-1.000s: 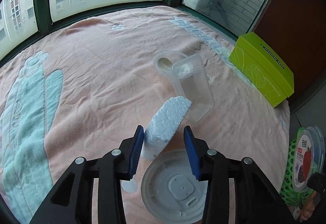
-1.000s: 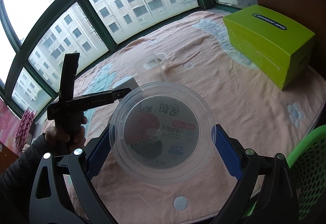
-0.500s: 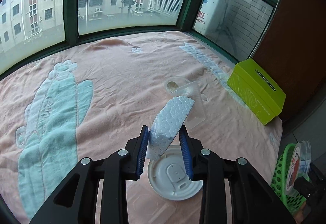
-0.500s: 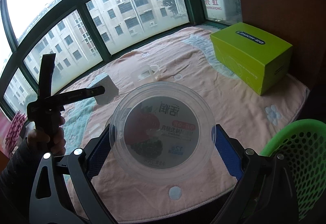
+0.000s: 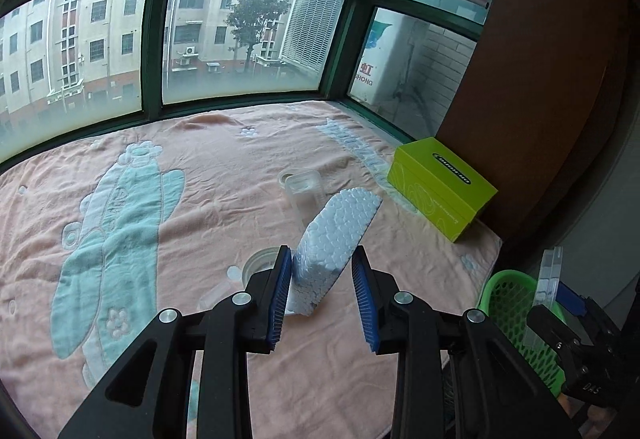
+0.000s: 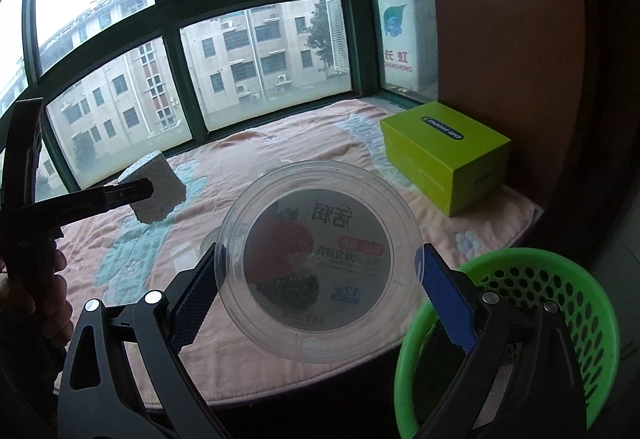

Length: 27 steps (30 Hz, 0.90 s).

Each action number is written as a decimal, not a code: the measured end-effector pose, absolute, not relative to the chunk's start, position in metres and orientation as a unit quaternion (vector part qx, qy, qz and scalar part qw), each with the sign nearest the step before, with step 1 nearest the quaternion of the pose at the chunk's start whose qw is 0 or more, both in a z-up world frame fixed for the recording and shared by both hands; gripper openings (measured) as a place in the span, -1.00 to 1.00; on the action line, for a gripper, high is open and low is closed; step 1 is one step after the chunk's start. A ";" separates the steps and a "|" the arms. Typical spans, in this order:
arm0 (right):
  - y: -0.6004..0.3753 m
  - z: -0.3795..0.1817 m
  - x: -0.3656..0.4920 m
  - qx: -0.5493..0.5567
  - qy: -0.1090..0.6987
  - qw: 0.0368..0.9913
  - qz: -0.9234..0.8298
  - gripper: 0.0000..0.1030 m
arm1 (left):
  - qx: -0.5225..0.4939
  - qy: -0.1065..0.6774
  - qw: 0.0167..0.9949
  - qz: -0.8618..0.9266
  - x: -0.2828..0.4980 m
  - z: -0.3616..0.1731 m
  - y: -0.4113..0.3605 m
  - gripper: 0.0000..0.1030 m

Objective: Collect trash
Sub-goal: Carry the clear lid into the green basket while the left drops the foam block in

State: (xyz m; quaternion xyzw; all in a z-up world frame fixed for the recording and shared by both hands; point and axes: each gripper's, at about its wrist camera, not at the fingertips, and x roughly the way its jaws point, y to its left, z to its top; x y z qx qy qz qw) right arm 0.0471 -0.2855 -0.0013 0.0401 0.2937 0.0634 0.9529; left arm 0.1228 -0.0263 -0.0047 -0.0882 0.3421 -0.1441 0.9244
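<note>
A white foam block (image 5: 336, 235) hangs tilted above the pink blanket (image 5: 200, 199), with my left gripper (image 5: 321, 251) shut on its lower end. From the right wrist view the same foam block (image 6: 154, 187) shows at the left, in the left gripper (image 6: 132, 191), which a hand holds. My right gripper (image 6: 319, 251) is shut on a round clear plastic tub (image 6: 320, 267) with a fruit yoghurt label, held by its rim. A green mesh basket (image 6: 560, 323) stands on the floor just right of and below that tub. In the left wrist view the basket (image 5: 506, 283) sits at the lower right, with the tub (image 5: 550, 275) edge-on above it.
A lime-green box (image 5: 440, 183) stands at the blanket's right end against a brown cabinet wall (image 5: 560, 79). A clear plastic tray (image 5: 304, 187) and a white round lid (image 5: 256, 267) lie on the blanket. Green-framed windows (image 5: 160, 39) close off the far side.
The left gripper closed on the foam block and lifted it off the blanket, pulling back. The right gripper rose and drew back with the tub; the green basket came into its view.
</note>
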 end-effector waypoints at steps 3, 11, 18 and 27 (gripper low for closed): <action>-0.295 0.001 0.033 0.041 0.291 0.955 0.045 0.81 | -0.096 0.336 0.924 -0.153 0.106 0.000 -0.036 -0.41; -0.329 0.000 0.002 0.055 0.291 0.955 -0.004 0.81 | -0.088 0.333 0.921 -0.184 0.077 0.006 -0.069 -0.41; -0.357 -0.005 -0.017 0.065 0.293 0.953 -0.048 0.81 | -0.073 0.333 0.916 -0.212 0.066 0.009 -0.098 -0.41; -0.392 -0.015 -0.030 0.084 0.300 0.946 -0.093 0.82 | -0.055 0.330 0.910 -0.246 0.056 0.015 -0.133 -0.41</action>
